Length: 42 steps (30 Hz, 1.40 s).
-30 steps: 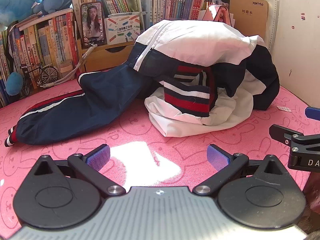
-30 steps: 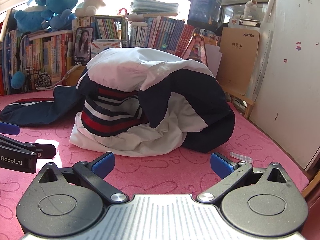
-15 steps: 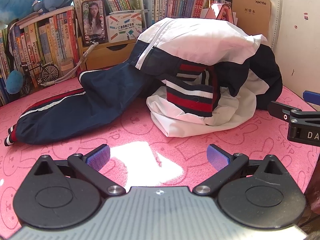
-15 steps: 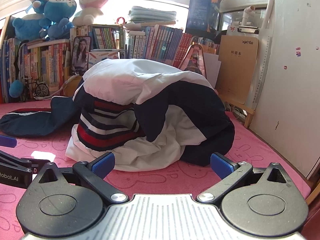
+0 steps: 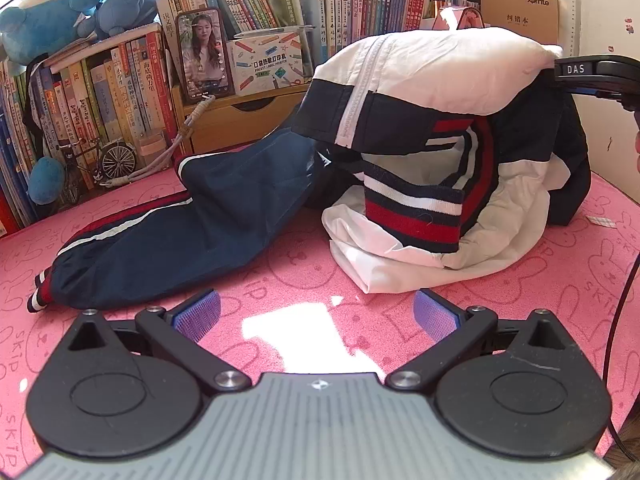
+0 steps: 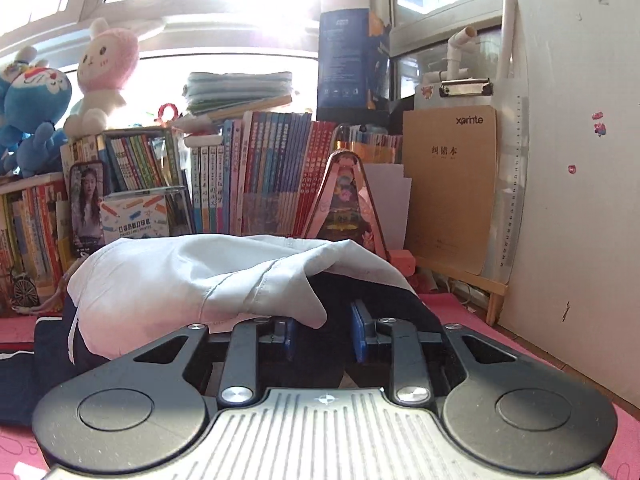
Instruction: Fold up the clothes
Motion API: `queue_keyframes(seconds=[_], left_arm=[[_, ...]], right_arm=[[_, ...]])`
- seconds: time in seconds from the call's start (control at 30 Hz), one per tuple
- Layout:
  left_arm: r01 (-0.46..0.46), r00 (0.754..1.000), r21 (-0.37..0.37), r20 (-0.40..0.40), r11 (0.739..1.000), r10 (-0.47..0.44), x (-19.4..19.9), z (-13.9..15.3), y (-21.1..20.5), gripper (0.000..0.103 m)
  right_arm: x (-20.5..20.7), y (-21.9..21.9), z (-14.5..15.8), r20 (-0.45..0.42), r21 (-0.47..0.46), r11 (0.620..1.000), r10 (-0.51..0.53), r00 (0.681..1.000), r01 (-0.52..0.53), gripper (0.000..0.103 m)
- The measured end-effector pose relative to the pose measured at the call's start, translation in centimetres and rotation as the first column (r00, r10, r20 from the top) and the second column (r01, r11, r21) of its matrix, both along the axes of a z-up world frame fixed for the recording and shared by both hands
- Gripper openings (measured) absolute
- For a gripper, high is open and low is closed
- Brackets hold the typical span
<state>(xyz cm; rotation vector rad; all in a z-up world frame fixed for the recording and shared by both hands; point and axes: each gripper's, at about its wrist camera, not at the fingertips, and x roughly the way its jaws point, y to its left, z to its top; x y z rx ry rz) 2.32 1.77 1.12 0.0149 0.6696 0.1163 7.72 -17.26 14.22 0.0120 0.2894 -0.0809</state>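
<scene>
A crumpled white, navy and red striped jacket [image 5: 432, 148] lies heaped on the pink mat [image 5: 304, 276]; one navy sleeve [image 5: 168, 240] stretches left. My left gripper [image 5: 316, 314] is open and empty above the mat, in front of the heap. My right gripper [image 6: 322, 334] is at the top right of the heap, its jaws narrowed around a white fold [image 6: 224, 276] with a gap still showing. It also shows in the left wrist view [image 5: 592, 78] at the jacket's upper right edge.
Bookshelves [image 5: 280, 20] with books, a phone [image 5: 204, 60], plush toys [image 6: 108, 68] and a small bicycle model [image 5: 108, 160] line the back. A white wall [image 6: 580, 200] and a brown notebook [image 6: 448, 184] stand on the right.
My right gripper has risen from the mat to the top right of the jacket heap and its jaws have narrowed. My left gripper has moved slightly closer to the heap.
</scene>
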Motion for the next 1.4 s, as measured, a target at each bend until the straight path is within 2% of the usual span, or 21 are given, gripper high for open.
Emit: queue_keyframes(seconds=[0.13, 0.2, 0.33, 0.4, 0.47, 0.53, 0.6, 0.67, 0.7, 0.73, 0.77, 0.83, 0.9, 0.97, 1.0, 1.03, 1.1, 1.13, 1.2, 1.3, 1.4], left_arm=[[0.034, 0.999, 0.015, 0.033, 0.999, -0.035, 2.8, 0.3, -1.4, 0.103], [0.046, 0.996, 0.064, 0.067, 0.997, -0.05, 4.2, 0.7, -2.4, 0.103], [0.011, 0.992, 0.2, 0.119, 0.98, -0.035, 6.9, 1.0, -3.6, 0.103], [-0.017, 0.992, 0.224, 0.126, 0.974, -0.011, 8.4, 0.8, -3.4, 0.103], [-0.043, 0.992, 0.229, 0.126, 0.973, 0.014, 10.1, 0.8, -2.9, 0.103], [-0.057, 0.993, 0.164, 0.111, 0.985, 0.039, 11.7, 1.4, -1.9, 0.103], [-0.061, 0.993, 0.087, 0.109, 0.994, 0.051, 12.9, 2.3, -0.9, 0.103], [-0.066, 0.992, 0.043, 0.115, 0.997, 0.06, 13.7, 3.2, -0.4, 0.103], [-0.068, 0.991, 0.037, 0.119, 0.997, 0.063, 14.0, 3.7, -0.3, 0.103], [-0.066, 0.99, 0.036, 0.125, 0.997, 0.061, 14.1, 4.1, -0.3, 0.103], [-0.061, 0.989, 0.038, 0.134, 0.997, 0.055, 14.1, 4.5, -0.4, 0.103], [-0.047, 0.987, 0.052, 0.158, 0.998, 0.038, 14.0, 5.0, -0.7, 0.103], [-0.033, 0.987, 0.081, 0.162, 0.996, 0.02, 13.9, 5.2, -1.2, 0.103], [-0.017, 0.988, 0.107, 0.155, 0.994, 0.0, 13.3, 4.9, -1.4, 0.103], [-0.004, 0.989, 0.123, 0.15, 0.992, -0.014, 12.8, 4.6, -1.4, 0.103], [0.013, 0.989, 0.148, 0.147, 0.989, -0.035, 12.2, 4.2, -1.4, 0.103], [0.048, 0.987, 0.196, 0.141, 0.979, -0.076, 10.9, 3.1, -1.8, 0.103], [0.065, 0.987, 0.213, 0.133, 0.975, -0.095, 10.4, 2.5, -2.0, 0.103], [0.096, 0.984, 0.247, 0.121, 0.964, -0.129, 9.6, 1.4, -2.7, 0.103], [0.121, 0.978, 0.279, 0.129, 0.953, -0.162, 9.2, 0.4, -4.0, 0.103], [0.173, 0.97, 0.251, 0.125, 0.953, -0.209, 9.1, 0.2, -5.2, 0.103]], right_arm=[[-1.4, -2.8, 1.7, 0.015, 0.022, 1.0, 0.012, 1.0, -0.012, 0.028], [-2.3, -3.7, 2.2, 0.024, 0.014, 1.0, 0.023, 0.999, -0.023, 0.028], [-4.7, -5.0, 2.7, 0.072, -0.079, 0.995, -0.054, 0.996, 0.06, 0.028], [-5.7, -5.7, 2.6, 0.076, -0.108, 0.99, -0.079, 0.994, 0.087, 0.03], [-6.4, -5.8, 1.8, 0.015, -0.09, 0.996, 0.025, 1.0, -0.023, 0.034], [-6.5, -4.2, -0.1, -0.098, -0.076, 0.975, 0.203, 0.974, -0.211, 0.054], [-6.2, -1.4, -2.5, -0.182, -0.073, 0.94, 0.316, 0.931, -0.333, 0.054], [-5.3, 1.9, -4.7, -0.198, -0.179, 0.927, 0.296, 0.935, -0.331, 0.054], [-4.6, 3.4, -5.6, -0.18, -0.251, 0.923, 0.252, 0.951, -0.293, 0.057], [-3.6, 4.7, -6.3, -0.149, -0.322, 0.919, 0.188, 0.971, -0.227, 0.067], [-2.4, 5.5, -6.8, -0.124, -0.351, 0.919, 0.144, 0.982, -0.179, 0.071], [0.0, 7.0, -7.5, -0.073, -0.392, 0.916, 0.063, 0.995, -0.087, 0.093], [3.1, 8.0, -8.5, -0.107, -0.428, 0.9, 0.044, 0.993, -0.086, 0.103], [5.3, 8.0, -9.2, -0.137, -0.434, 0.899, 0.003, 0.991, -0.063, 0.088], [6.4, 7.9, -9.5, -0.151, -0.437, 0.898, -0.019, 0.988, -0.05, 0.046], [6.5, 6.5, -8.9, -0.169, -0.336, 0.94, -0.006, 0.986, -0.052, 0.027], [6.1, 2.9, -7.3, -0.186, -0.085, 0.995, 0.035, 0.982, -0.052, 0.022], [5.5, 0.8, -6.6, -0.183, 0.033, 0.998, 0.054, 0.982, -0.049, 0.02], [4.0, -2.5, -5.4, -0.163, 0.173, 0.984, 0.079, 0.983, -0.05, 0.02], [1.1, -6.5, -3.3, -0.116, 0.23, 0.973, 0.034, 0.993, -0.006, 0.02], [-1.9, -9.7, -2.5, -0.113, 0.315, 0.949, 0.042, 0.993, -0.004, 0.02]])
